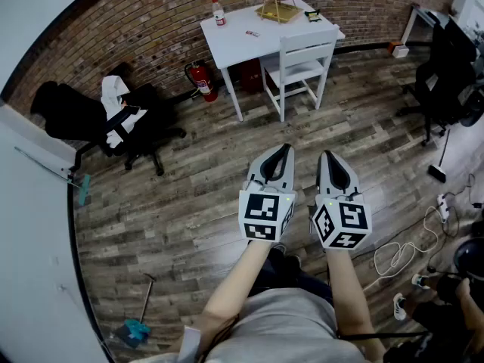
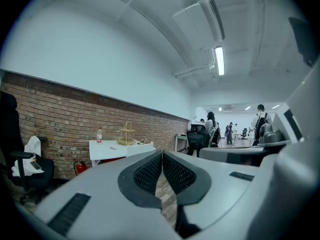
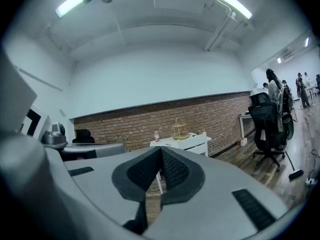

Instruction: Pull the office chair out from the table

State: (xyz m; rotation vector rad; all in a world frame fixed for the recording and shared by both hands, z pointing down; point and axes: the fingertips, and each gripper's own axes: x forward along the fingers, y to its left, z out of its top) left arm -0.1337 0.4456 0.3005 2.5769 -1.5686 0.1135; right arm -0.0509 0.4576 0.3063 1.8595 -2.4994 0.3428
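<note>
L edge: black swivel chair (image 1: 128, 127), white cloth (image 1: 115, 97) draped on it, seat mostly hidden. 1 red extinguisher (image 1: 200, 80) at brick wall (image 1: 151, 21). White counter (image 1: 234, 32), flat top: 1 bottle (image 1: 218, 12), 1 gold wire stand (image 1: 277, 2), other bits too small to ID. White slat chair (image 1: 302, 63) pushed in at counter's near side. Left tongs (image 1: 283, 151), right tongs (image 1: 330, 157): both closed, ribbed pads together, nothing btwn, well apart from slat chair. R edge: 2nd black swivel chair (image 1: 446, 74), cut off. Plank floor (image 1: 189, 195).
</note>
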